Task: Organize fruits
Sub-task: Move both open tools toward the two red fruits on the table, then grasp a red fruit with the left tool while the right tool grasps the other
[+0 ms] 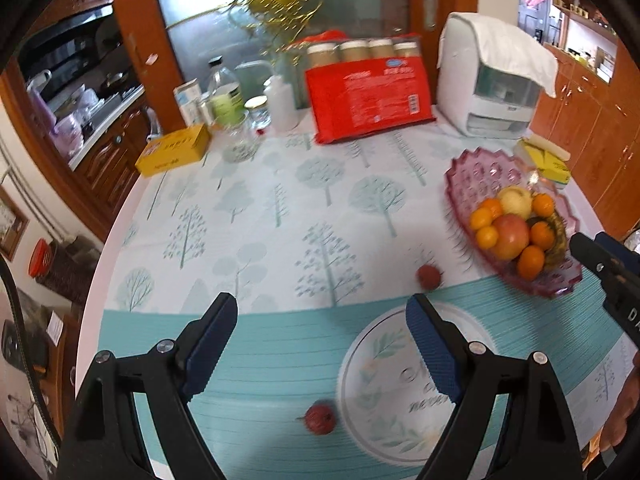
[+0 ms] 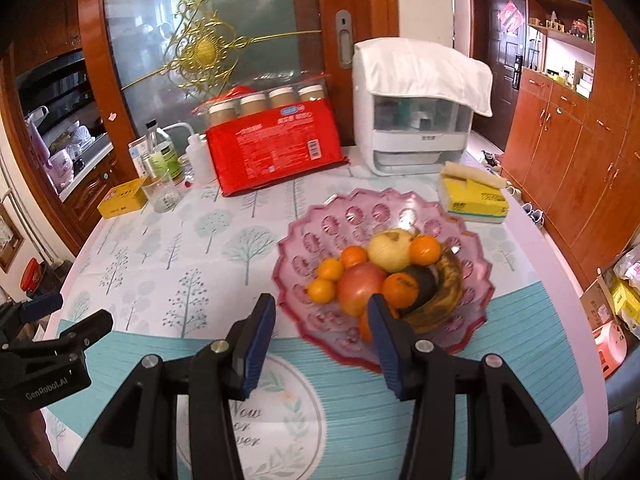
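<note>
my left gripper (image 1: 320,344) stood spread wide and empty, its pads clear of everything. one small red fruit (image 1: 320,417) lay on the tablecloth (image 1: 280,216) just below and between them, a second red fruit (image 1: 429,277) further ahead to the right, beside the pink glass bowl (image 1: 464,168). my right gripper (image 2: 320,344), part open and empty, hung before that bowl, so i judged the left nearer the loose fruit.

Red packet (image 2: 276,152), yellow box (image 1: 174,150), tissues (image 2: 474,198)

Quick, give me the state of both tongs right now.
Left tongs: open wide, holding nothing; a small red fruit lies on the cloth below them.
Right tongs: partly open, holding nothing.
</note>
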Demonstrator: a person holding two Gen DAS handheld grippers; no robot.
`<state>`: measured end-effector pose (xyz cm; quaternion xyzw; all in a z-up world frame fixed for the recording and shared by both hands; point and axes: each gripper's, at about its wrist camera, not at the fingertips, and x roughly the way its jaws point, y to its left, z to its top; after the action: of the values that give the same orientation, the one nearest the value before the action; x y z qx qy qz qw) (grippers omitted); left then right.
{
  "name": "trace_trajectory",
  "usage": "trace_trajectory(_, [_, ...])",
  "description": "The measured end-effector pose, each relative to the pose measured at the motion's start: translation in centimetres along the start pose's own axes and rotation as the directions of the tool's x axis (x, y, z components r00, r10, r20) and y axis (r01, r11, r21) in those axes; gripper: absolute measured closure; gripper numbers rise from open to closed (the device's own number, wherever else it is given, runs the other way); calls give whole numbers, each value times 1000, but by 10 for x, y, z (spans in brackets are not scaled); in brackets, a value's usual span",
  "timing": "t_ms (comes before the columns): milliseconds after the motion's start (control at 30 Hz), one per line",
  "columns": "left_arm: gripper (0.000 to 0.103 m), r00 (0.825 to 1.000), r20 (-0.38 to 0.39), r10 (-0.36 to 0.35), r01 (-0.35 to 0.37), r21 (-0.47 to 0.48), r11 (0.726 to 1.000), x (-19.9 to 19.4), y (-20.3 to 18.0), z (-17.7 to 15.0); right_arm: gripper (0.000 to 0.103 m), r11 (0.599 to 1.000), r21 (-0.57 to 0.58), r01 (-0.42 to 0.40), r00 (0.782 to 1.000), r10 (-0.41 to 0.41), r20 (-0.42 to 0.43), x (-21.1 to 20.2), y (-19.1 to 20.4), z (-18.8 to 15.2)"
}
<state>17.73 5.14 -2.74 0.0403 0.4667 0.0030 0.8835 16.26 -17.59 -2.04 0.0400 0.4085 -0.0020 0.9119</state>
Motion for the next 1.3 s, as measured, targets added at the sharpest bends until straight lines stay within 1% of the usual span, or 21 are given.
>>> trace_trajectory(233, [18, 999, -46, 21, -23, -51, 998, 14, 32, -29, 54, 999, 3, -46, 998, 46, -31, 10, 13, -19])
trace_trajectory(400, [18, 993, -116, 0, -12, -97, 995, 32, 49, -57, 55, 998, 3, -56, 995, 56, -77, 30, 20, -34])
trace_trajectory(500, [18, 985, -171, -26, 6, -112, 994, 46, 49, -77, 55, 998, 1, -56, 992, 56, -112, 46, 24, -46])
trace_trajectory(667, [18, 971, -230, -60, 35, -112, 993, 64, 40, -102, 54, 997, 6, -73, 984, 73, -165, 68, 27, -63])
trace_trajectory(833, [18, 959, -268, -95, 66, -115, 991, 78, 30, -114, 55, 996, 13, -89, 978, 90, -186, 81, 28, -68])
trace_trajectory(900, [22, 955, -276, -107, 79, -112, 991, 82, 25, -116, 55, 996, 20, -92, 976, 94, -195, 87, 28, -67])
trace_trajectory(967, [30, 949, -292, -118, 90, -105, 990, 87, 21, -119, 54, 995, 23, -95, 975, 97, -200, 92, 28, -67])
trace_trajectory(1033, [33, 945, -304, -121, 92, -109, 990, 91, 19, -121, 54, 995, 21, -94, 974, 96, -204, 98, 29, -66])
trace_trajectory(1100, [43, 941, -313, -126, 93, -118, 989, 97, 19, -123, 55, 995, 22, -98, 974, 100, -203, 104, 30, -64])
trace_trajectory(1167, [60, 935, -327, -134, 95, -132, 987, 102, 21, -125, 54, 995, 20, -99, 975, 101, -199, 108, 31, -62])
trace_trajectory(1233, [65, 932, -333, -145, 99, -151, 984, 106, 23, -125, 54, 995, 18, -100, 976, 101, -195, 114, 32, -59])
trace_trajectory(1300, [76, 936, -319, -148, 104, -151, 983, 106, 21, -123, 55, 995, 18, -99, 977, 101, -189, 120, 34, -55])
